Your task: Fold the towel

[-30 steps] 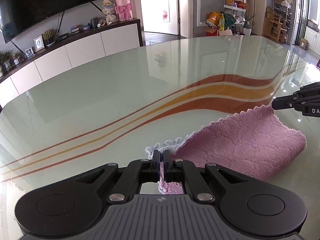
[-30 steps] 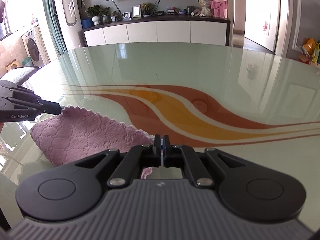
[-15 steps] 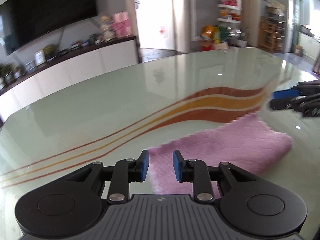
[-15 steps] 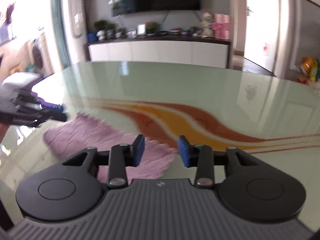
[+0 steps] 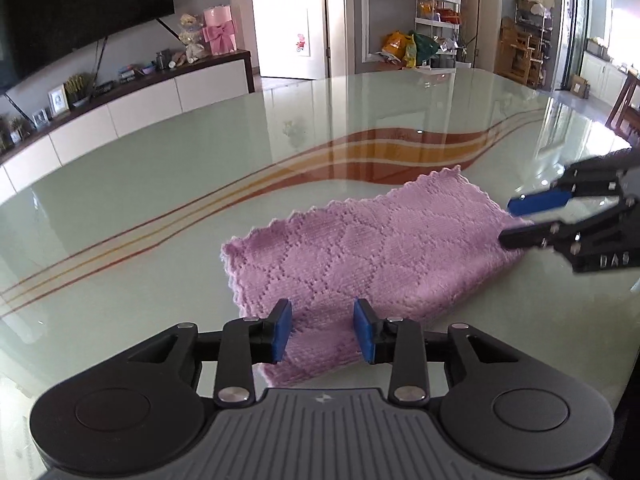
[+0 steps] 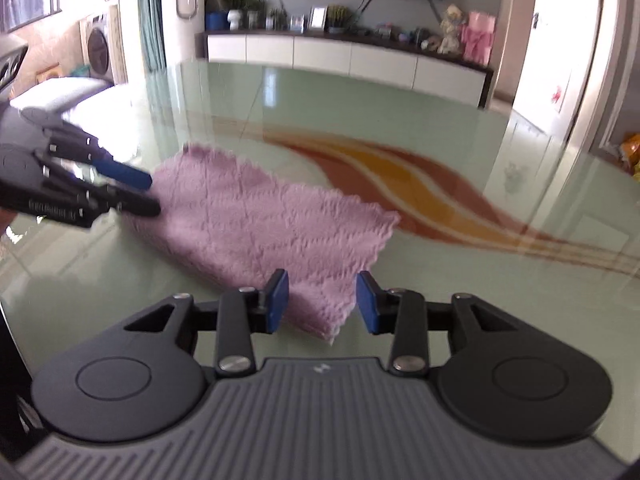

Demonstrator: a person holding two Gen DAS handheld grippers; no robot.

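Note:
A pink knitted towel (image 5: pixel 360 248) lies folded in a flat oblong on the glass table (image 5: pixel 180 168). My left gripper (image 5: pixel 321 312) hovers over its near end. Its jaws are opening and its blue pads stand clear of the cloth. The right gripper (image 5: pixel 507 222) is at the towel's right end, its fingers apart. In the right wrist view the towel (image 6: pixel 256 224) runs from my right gripper (image 6: pixel 321 284) away to the left gripper (image 6: pixel 154 196). The right jaws are also opening, with the towel's corner below the gap and not pinched.
The table (image 6: pixel 460 288) has an orange and red wave pattern and curves to an edge close by. A white sideboard (image 5: pixel 132 108) under a television stands beyond it. A shelf rack (image 5: pixel 436 28) and a doorway (image 5: pixel 292 20) are behind. A padded chair (image 6: pixel 56 96) stands at the left.
Both grippers were shut on the towel's corners a second ago. They have let go, opened and drawn back. The towel now lies flat and folded.

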